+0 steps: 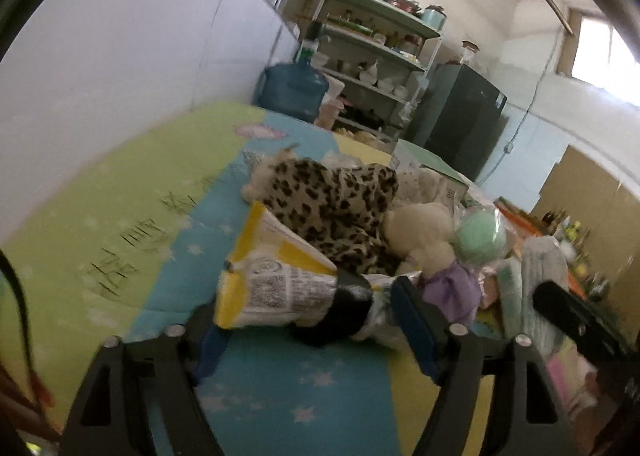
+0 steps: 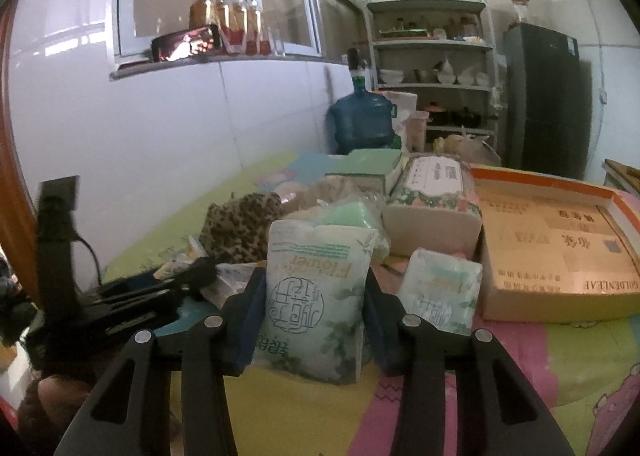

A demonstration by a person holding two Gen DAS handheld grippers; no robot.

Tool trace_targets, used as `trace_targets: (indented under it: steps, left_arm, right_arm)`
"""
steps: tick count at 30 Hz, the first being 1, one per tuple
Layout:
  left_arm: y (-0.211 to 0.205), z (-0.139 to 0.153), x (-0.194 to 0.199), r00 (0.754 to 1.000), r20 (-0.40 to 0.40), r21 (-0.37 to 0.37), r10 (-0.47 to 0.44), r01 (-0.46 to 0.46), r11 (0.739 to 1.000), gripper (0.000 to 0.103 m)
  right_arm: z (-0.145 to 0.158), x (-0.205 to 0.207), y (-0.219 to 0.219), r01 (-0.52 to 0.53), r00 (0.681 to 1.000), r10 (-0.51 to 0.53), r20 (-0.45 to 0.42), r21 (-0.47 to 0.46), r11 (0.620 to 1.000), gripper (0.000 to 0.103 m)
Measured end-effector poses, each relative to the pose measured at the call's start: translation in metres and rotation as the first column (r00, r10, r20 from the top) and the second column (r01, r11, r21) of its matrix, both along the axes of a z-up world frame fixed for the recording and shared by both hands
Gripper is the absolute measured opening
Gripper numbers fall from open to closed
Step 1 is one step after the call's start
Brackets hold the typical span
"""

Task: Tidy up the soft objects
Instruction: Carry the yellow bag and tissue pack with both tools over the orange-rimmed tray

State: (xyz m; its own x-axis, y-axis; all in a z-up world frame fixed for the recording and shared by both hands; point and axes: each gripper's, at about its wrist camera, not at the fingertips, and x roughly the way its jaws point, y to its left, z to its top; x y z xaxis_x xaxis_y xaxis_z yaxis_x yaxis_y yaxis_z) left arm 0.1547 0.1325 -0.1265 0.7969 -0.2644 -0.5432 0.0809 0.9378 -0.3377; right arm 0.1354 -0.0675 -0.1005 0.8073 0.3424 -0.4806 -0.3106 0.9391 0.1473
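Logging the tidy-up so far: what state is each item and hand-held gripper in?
Left hand-held gripper: open around the yellow packet.
Yellow packet: crumpled, between the jaws.
Right hand-held gripper: shut on the tissue pack.
Tissue pack: upright, gripped.
Cardboard box: open.
Leopard-print plush: lying down.

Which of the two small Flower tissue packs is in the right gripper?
The upright pack between the right gripper pads; the other small pack stands free beside the orange box.

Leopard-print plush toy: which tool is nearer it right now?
Left. The left tool sits just before the leopard-print plush toy; the right tool grips a tissue pack off to its side.
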Motion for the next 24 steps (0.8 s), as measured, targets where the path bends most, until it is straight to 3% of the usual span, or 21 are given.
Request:
trace_targets:
  steps: [3,10,24]
  left_arm:
    - [-0.013,0.000,0.003,1.000,0.002,0.030,-0.021,0.021,0.999,0.076]
    - [-0.017,0.005,-0.015,0.999,0.049,0.017,-0.018,0.017,1.000,0.060]
    - [-0.014,0.047,-0.049,0.983,0.179,0.050,0.025,-0.035,0.998,0.056]
  right_arm:
    - [0.002,-0.002,0.000,-0.007,1.000,0.007,0.007,0.006,1.000,0.046]
    - [0.004,-0.004,-0.002,-0.010,1.000,0.010,0.005,0.015,1.000,0.046]
    - [0.016,-0.012,-0.005,-0.039,0.998,0.038,0.050,0.034,0.999,0.046]
